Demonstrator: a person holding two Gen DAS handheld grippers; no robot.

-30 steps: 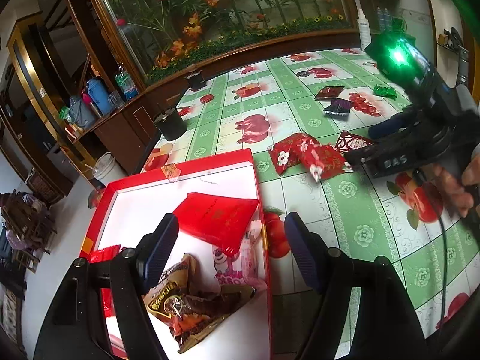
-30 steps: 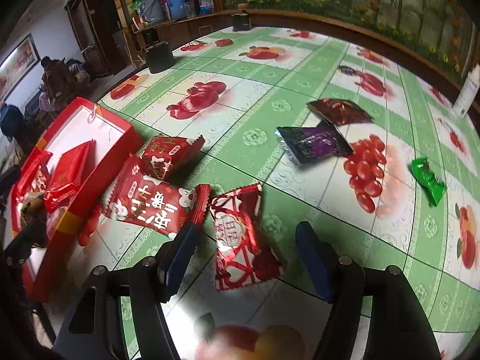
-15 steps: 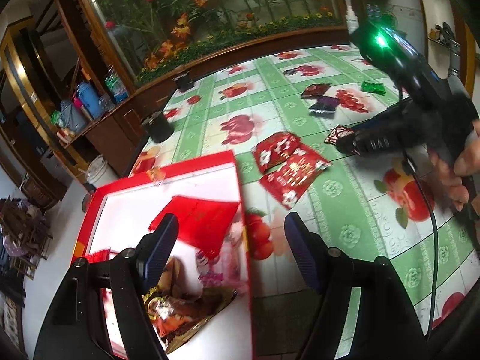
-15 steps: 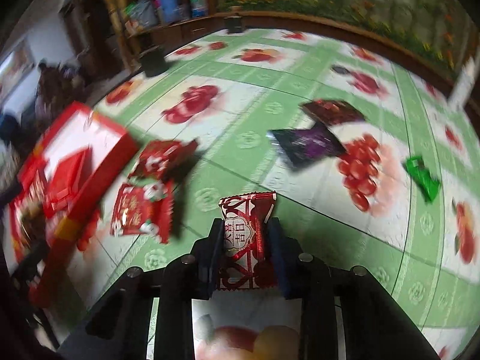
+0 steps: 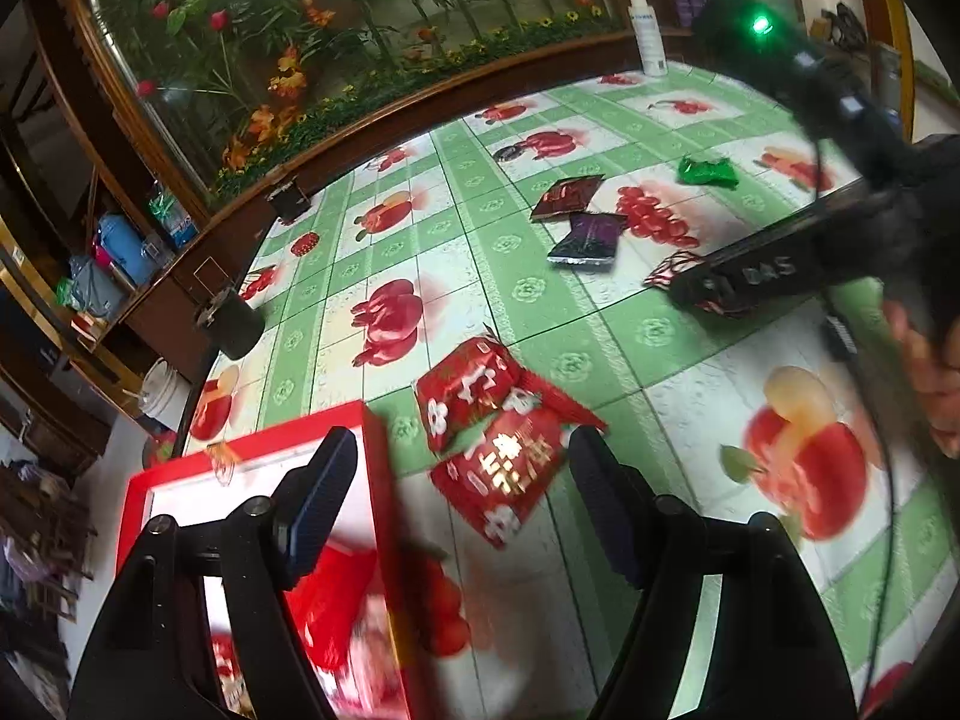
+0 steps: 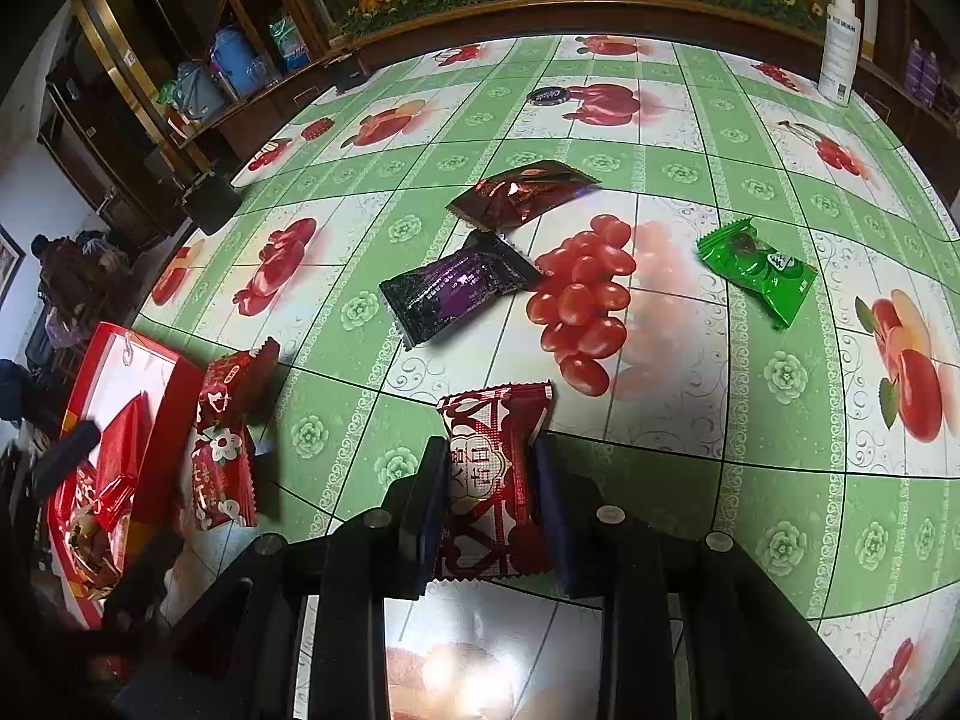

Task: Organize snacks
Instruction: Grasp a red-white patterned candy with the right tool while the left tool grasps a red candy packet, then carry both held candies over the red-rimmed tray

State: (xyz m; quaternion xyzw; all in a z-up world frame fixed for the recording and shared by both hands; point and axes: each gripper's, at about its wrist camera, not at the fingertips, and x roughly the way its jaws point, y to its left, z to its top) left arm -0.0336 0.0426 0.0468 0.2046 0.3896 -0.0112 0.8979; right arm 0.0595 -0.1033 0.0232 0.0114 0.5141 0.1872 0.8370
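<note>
A red-and-white patterned snack packet (image 6: pixel 495 480) is clamped between the closed fingers of the right hand-held gripper (image 6: pixel 493 501), low over the table (image 6: pixel 660 138), which is covered in a green-and-white fruit-print cloth. The left hand-held gripper (image 5: pixel 462 498) is held open and empty, one finger over a red box (image 5: pixel 255 462) and the other over the cloth. Two red snack packets (image 5: pixel 498 426) are found overlapping just beside the box's right wall. Farther out on the table, a purple packet (image 6: pixel 459 285) and a dark brown packet (image 6: pixel 522 192) are laid near each other, and a green packet (image 6: pixel 756 267) is set apart to their right. Red wrappers and other snacks, blurred, are seen inside the box. A white bottle (image 6: pixel 840 54) is placed at the far table edge.
</note>
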